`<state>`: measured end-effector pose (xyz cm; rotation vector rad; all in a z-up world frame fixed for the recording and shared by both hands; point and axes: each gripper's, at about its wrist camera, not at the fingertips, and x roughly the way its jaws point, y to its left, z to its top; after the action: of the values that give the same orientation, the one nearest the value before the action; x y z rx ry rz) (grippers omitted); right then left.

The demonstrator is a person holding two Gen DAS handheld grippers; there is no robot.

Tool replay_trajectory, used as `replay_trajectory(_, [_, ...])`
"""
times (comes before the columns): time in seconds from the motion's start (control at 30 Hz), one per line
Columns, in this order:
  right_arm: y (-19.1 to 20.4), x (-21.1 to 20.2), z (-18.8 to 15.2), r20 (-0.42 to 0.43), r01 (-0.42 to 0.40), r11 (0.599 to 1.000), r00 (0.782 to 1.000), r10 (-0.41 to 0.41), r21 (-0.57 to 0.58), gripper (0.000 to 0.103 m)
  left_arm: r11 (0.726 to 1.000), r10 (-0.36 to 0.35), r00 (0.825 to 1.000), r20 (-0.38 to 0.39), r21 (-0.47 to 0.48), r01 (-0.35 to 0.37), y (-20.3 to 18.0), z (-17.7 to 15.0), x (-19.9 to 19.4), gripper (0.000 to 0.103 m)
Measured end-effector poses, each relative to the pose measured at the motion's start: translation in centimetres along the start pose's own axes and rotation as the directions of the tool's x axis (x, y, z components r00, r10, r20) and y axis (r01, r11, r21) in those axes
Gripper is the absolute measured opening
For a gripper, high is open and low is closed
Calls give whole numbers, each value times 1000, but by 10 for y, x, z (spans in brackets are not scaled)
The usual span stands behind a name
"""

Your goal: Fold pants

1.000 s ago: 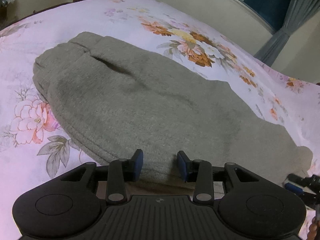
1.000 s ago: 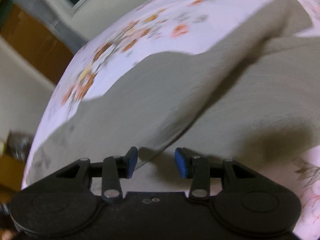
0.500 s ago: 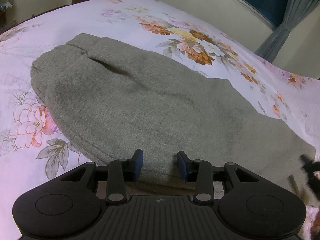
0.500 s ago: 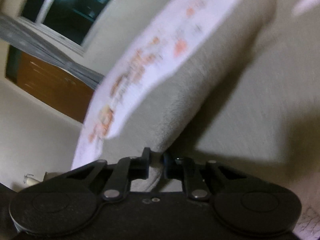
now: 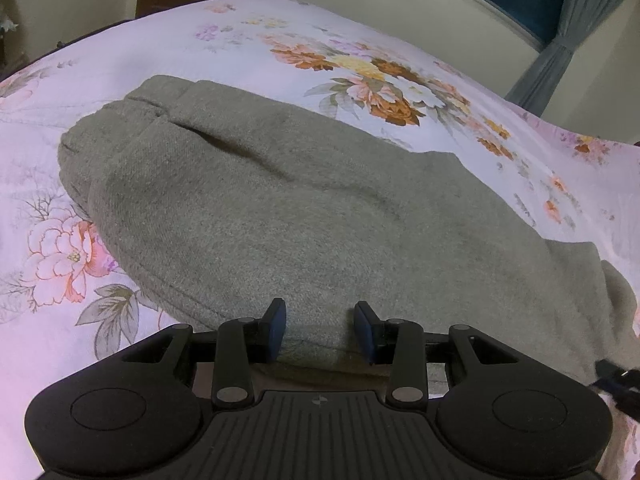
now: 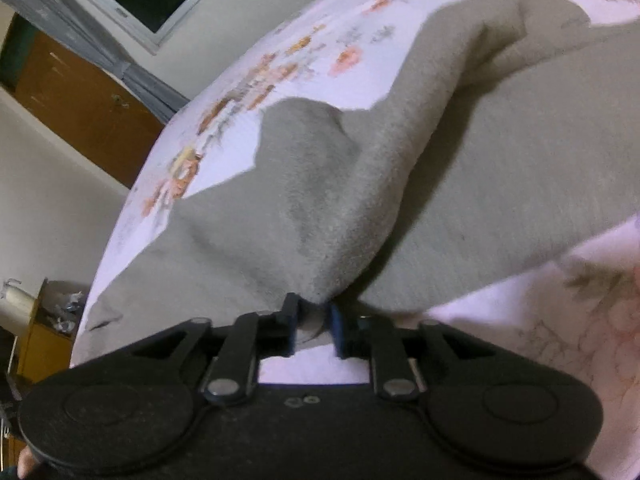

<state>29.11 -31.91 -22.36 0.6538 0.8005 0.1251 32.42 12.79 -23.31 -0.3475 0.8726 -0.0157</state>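
A floral bedsheet [image 5: 360, 40] is carrying the grey pants [image 5: 280, 208], lying lengthwise ahead of both fingers. The right gripper [image 6: 313, 326], jaws just reopening, is pinching a raised fold; the left gripper [image 5: 320, 330] is straddling the near edge, spread.

Grey pants [image 5: 304, 208], pink floral bedsheet [image 5: 132, 40]

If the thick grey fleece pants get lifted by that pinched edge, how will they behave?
The grey fleece pants probably flop: cloth tents and sags from the right gripper. Likely grippy, since the surface looks fuzzy. Probably heavyish, since the folded layers look thick.
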Motion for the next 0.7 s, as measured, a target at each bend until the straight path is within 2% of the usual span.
replay_trajectory(0.03, [-4,-6,4,23,-18,1000,1000,17,14,40,1000,2,1000,0,-1,-2,0,0,0,38])
replay_trajectory(0.1, [-13,-17,10,65,-28,999,998,25,38,41,1000,6,1000,0,1,-6,-1,0,1,38])
replay_trajectory(0.2, [-36,-29,22,109,4,994,994,-16,105,42,1000,11,1000,2,5,-11,-2,0,1,38])
replay_trajectory(0.27, [-48,-31,31,125,-9,989,992,-10,150,44,1000,16,1000,1,8,-16,-3,0,2,38])
replay_trajectory(0.4, [-62,-21,50,169,-30,977,986,-6,210,59,1000,20,1000,1,12,-20,-3,1,2,38])
replay_trajectory(0.47, [-68,-8,62,157,-48,965,988,7,259,54,1000,20,1000,1,13,-20,-3,1,3,38])
replay_trajectory(0.53, [-67,2,71,149,-40,965,989,1,260,17,1000,19,1000,1,14,-19,-2,1,3,38])
replay_trajectory(0.57, [-62,2,76,165,-20,971,986,-20,239,13,1000,19,1000,0,15,-19,-2,2,3,38])
replay_trajectory(0.63, [-40,-8,90,242,48,990,967,-80,135,11,1000,19,1000,0,17,-19,-2,2,3,38])
replay_trajectory(0.67, [-25,-14,94,277,107,993,954,-117,50,11,1000,18,1000,-1,20,-18,-2,1,3,38])
replay_trajectory(0.7, [-2,-20,96,316,193,978,935,-159,-79,11,1000,19,1000,-1,23,-19,-2,1,3,38])
